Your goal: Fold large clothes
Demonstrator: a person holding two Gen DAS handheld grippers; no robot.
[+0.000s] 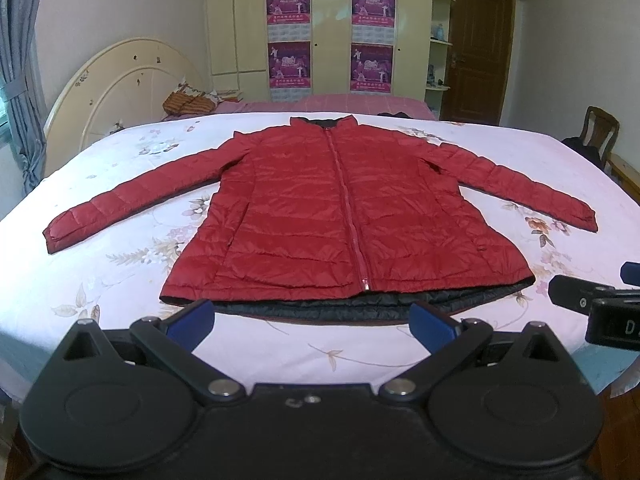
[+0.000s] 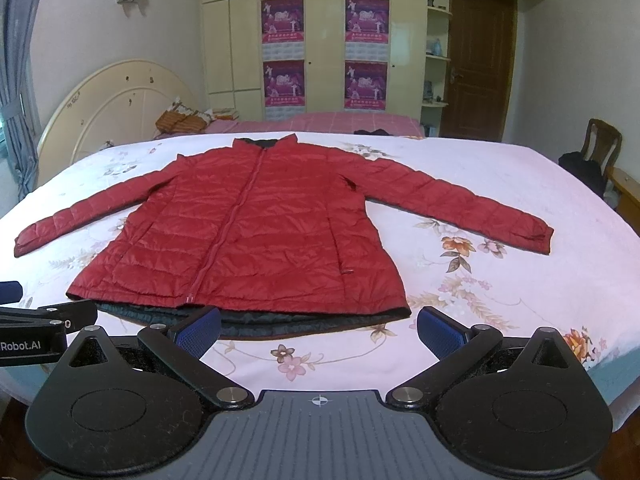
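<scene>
Lying flat and zipped on the floral bed sheet [image 1: 120, 272], sleeves spread left and right, the red jacket [image 1: 320, 208] is faced by the left gripper [image 1: 312, 320] and right gripper [image 2: 319, 330], fingers spread apart, holding nothing.

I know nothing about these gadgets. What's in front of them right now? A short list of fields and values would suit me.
garment: red jacket, zipped, front up, spread flat
sleeves: both stretched out sideways, unfolded
hem: dark lining shows along the near edge
surface: bed with floral sheet
left gripper: open, empty, just short of the hem
right gripper: open, empty, just short of the hem
folding: not yet begun
background: wardrobe with posters, wooden door
</scene>
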